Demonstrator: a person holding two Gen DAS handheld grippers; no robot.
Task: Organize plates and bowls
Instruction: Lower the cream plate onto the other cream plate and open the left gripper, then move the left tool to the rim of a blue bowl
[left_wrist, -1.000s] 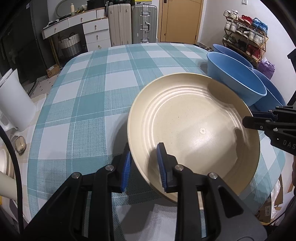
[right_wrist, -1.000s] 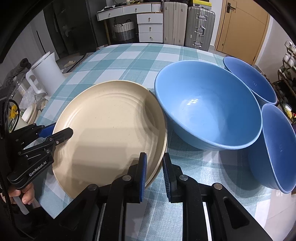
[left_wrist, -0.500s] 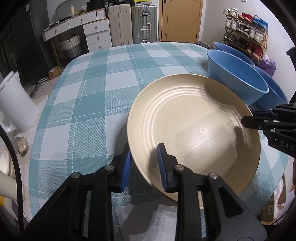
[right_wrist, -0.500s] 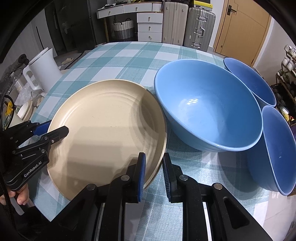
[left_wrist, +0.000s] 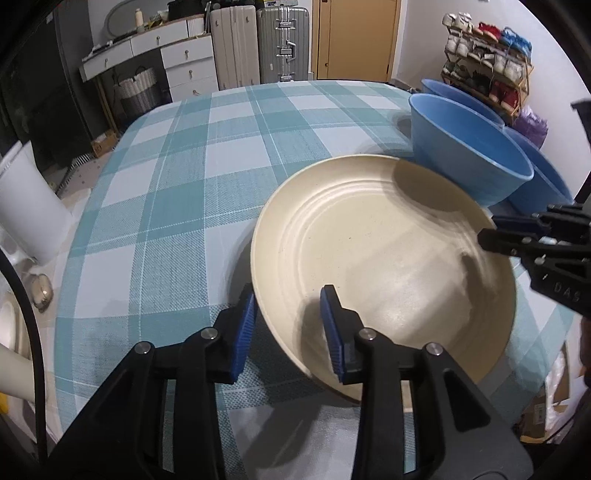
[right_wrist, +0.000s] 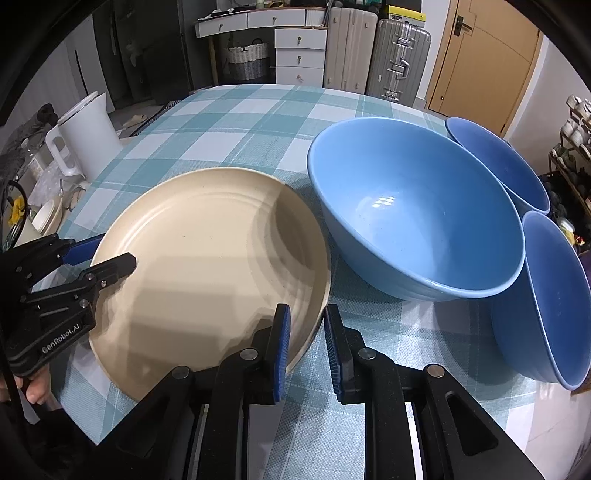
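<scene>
Both grippers straddle the plate's (right_wrist: 207, 266) rim, one at each side. The left gripper's (left_wrist: 288, 325) jaws are opening, clear of the rim; the right gripper's (right_wrist: 306, 347) are opening too, rim between them. The plate lies on the bench (left_wrist: 177, 192). It looks stiff, light and smooth, likely slippery; its rim is the hold. Beyond it sit three bowls (right_wrist: 413, 221).
</scene>
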